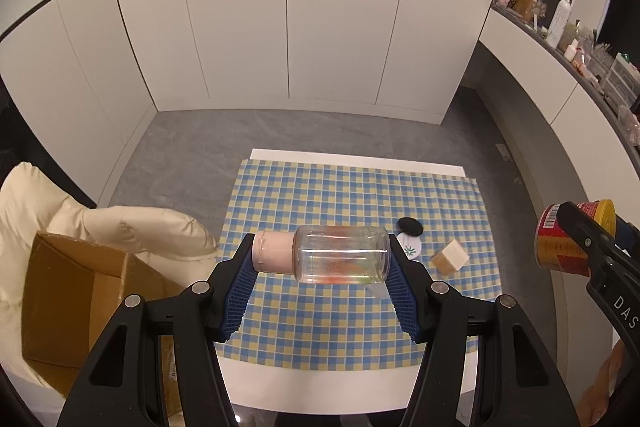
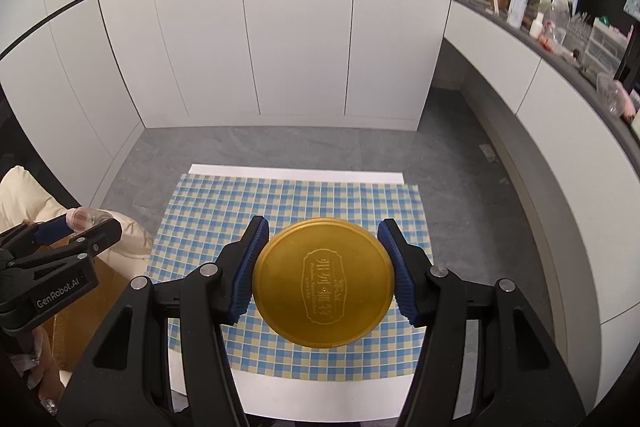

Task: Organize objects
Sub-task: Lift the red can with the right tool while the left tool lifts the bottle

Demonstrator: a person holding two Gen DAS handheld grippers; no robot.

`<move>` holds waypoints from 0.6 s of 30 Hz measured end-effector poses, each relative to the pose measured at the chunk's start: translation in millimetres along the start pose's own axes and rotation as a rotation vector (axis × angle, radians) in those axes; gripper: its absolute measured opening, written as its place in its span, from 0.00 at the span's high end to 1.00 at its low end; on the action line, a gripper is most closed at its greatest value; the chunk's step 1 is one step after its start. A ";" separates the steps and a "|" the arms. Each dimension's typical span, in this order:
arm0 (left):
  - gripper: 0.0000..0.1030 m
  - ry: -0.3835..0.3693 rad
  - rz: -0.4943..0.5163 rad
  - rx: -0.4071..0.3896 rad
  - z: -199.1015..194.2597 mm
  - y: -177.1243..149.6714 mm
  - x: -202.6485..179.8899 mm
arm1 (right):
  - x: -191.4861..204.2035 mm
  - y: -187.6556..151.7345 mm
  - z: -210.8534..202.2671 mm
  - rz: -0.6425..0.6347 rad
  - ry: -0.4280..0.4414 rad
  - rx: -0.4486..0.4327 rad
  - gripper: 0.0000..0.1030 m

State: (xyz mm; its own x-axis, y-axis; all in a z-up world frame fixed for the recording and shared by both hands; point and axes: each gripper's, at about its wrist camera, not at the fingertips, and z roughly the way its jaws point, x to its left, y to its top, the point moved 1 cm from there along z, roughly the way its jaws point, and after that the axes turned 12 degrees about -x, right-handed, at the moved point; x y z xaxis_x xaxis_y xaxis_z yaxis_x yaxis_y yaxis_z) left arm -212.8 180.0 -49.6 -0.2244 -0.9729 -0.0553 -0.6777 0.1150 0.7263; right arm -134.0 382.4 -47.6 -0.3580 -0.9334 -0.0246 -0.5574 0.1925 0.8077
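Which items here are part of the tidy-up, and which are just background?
In the job:
- clear jar, held sideways in left claw
- red can with gold lid, held in right claw
- black disc, small box, on the checked cloth
- cardboard box

Background:
- cream cushion
- shelf clutter

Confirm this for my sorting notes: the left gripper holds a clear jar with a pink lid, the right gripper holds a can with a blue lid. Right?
Not quite. The can in the right gripper has a yellow lid, not blue, as the right wrist view shows. The rest stands: the left gripper holds the clear jar with a pink lid.
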 end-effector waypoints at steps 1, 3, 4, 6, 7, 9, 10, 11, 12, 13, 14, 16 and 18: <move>0.41 -0.002 -0.003 0.001 -3.8 1.5 0.1 | 1.0 3.0 -4.7 -0.003 -0.001 -0.006 0.42; 0.41 -0.003 -0.009 0.008 -11.7 4.5 0.5 | 1.9 7.5 -12.8 -0.004 -0.002 -0.013 0.42; 0.41 -0.003 -0.011 0.012 -14.7 5.2 1.0 | 2.1 11.1 -18.5 -0.003 -0.001 -0.018 0.42; 0.41 -0.004 -0.020 0.005 -24.0 8.1 2.5 | 0.9 15.2 -27.0 -0.004 -0.005 -0.027 0.42; 0.41 -0.002 -0.018 -0.001 -27.9 8.0 2.9 | 0.9 16.8 -30.8 -0.006 -0.007 -0.032 0.42; 0.41 0.004 -0.012 -0.015 -36.8 9.0 2.8 | 2.1 20.4 -41.2 -0.012 -0.009 -0.044 0.42; 0.41 0.006 -0.008 -0.020 -40.3 9.2 2.9 | 2.2 21.4 -45.2 -0.013 -0.009 -0.048 0.42; 0.41 0.006 -0.005 -0.024 -44.1 9.1 2.4 | 2.5 22.6 -48.8 -0.014 -0.009 -0.051 0.42; 0.41 0.004 -0.002 -0.029 -48.2 9.0 1.8 | 2.9 23.8 -51.6 -0.016 -0.009 -0.053 0.42; 0.41 0.003 0.001 -0.032 -51.6 9.0 0.9 | 3.9 24.5 -55.6 -0.017 -0.009 -0.055 0.42; 0.41 0.001 0.005 -0.033 -53.3 9.5 -1.6 | 5.0 25.3 -58.8 -0.019 -0.009 -0.057 0.42; 0.41 -0.003 0.011 -0.036 -58.1 8.7 -4.0 | 6.8 26.2 -63.5 -0.022 -0.006 -0.060 0.42; 0.41 -0.004 0.015 -0.040 -62.4 7.8 -4.3 | 7.8 25.5 -65.8 -0.024 -0.004 -0.062 0.42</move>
State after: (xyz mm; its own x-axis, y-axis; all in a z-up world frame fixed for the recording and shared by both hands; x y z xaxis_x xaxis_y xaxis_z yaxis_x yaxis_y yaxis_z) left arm -173.5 172.6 -0.9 -0.2373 -0.9703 -0.0474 -0.6460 0.1212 0.7536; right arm -101.7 360.2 11.6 -0.3482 -0.9363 -0.0462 -0.5179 0.1510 0.8420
